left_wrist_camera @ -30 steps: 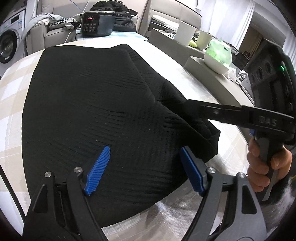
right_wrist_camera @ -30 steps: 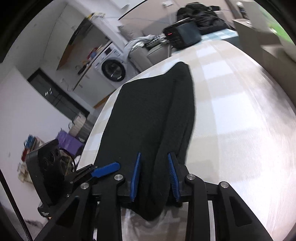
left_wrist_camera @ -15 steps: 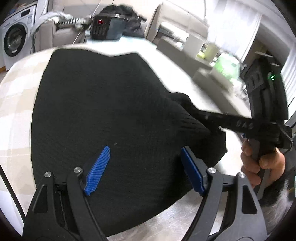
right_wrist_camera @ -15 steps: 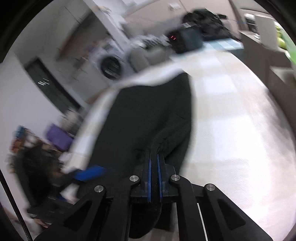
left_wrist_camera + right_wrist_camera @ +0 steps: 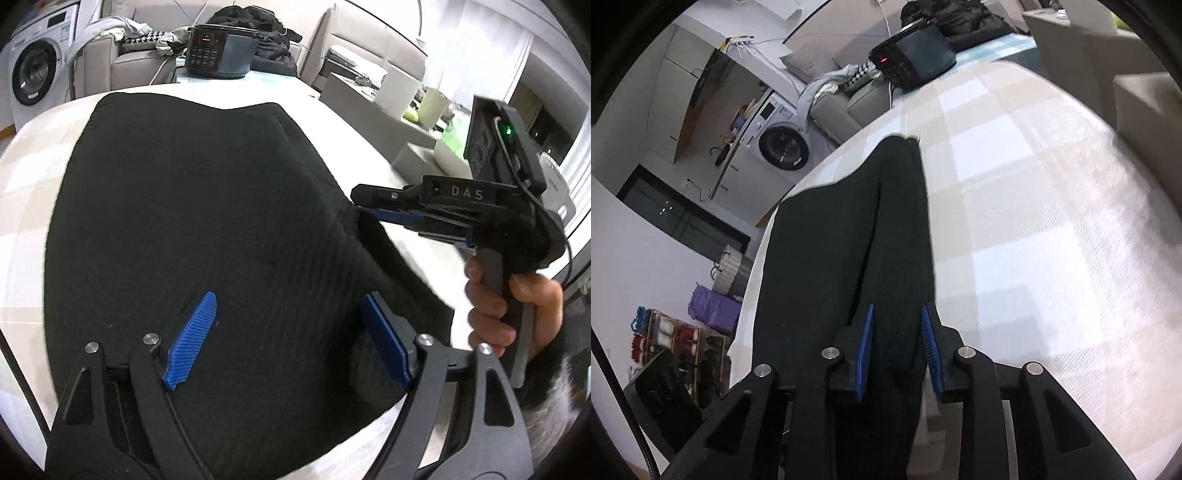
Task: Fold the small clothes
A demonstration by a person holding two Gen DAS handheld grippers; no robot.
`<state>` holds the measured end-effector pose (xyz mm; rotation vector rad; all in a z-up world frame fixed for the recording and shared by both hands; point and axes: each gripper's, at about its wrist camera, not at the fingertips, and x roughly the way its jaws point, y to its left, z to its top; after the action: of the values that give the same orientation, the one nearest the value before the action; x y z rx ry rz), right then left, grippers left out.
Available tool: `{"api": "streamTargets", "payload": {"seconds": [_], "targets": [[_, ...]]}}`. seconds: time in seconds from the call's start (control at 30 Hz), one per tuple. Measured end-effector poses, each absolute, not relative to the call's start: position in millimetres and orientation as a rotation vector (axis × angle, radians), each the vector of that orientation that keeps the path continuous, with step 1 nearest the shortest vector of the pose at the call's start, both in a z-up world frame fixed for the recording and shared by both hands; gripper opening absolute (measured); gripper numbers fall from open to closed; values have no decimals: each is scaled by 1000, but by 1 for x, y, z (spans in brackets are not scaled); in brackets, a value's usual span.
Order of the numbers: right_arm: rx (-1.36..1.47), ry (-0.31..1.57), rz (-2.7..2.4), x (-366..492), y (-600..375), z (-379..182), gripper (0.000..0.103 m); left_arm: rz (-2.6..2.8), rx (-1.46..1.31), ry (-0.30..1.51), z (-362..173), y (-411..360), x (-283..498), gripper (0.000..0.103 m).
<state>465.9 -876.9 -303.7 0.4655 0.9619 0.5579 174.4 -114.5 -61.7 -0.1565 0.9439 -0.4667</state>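
Black garment [image 5: 207, 221] spread flat over the checked bench [image 5: 1034, 221], reaching from the near edge toward the dark cooker [image 5: 218, 51] at the far end. Right side of the garment already turned over onto itself, forming a thick ridge.

Left claw [image 5: 288, 339] held wide open above the near part of the garment, pads apart from the cloth, gripping nothing. Right claw [image 5: 897, 350] at the folded right edge of the garment, jaws just opened partway after a pinch; the ridge of cloth lies between the blue pads, but no pressing visible, so probably released. A hand [image 5: 513, 314] around the handle of the right claw, right of the garment.

Step in hand, as judged: the lengthwise fold of the right side just laid down. Next move likely calls for pulling the right claw clear without dragging the ridge, then taking the opposite side or the near edge to fold again.
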Motion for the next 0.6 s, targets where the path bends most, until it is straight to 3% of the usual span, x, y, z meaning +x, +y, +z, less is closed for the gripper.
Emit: {"api": "streamTargets", "payload": {"seconds": [0.07,0.17,0.2,0.33,0.47,0.6], "targets": [[490,966,545,474,-883,-307,41,-473,-140,960,-66,-123,180,80],[520,994,568,477,-890,-317,38,-467,-18,944,-68,-142,179,83],[505,978,572,476,-889,-316,28,-464,-5,943,-69,-145,179,83],[358,913,591,469,-867,-293,8,-479,-24,950,-70,-143,183,84],[250,840,662,457,-850,-272,6,-481,-13,960,-70,-147,186,85],[129,970,477,475,-847,-300,7,-480,-4,960,-71,-150,186,86]]}}
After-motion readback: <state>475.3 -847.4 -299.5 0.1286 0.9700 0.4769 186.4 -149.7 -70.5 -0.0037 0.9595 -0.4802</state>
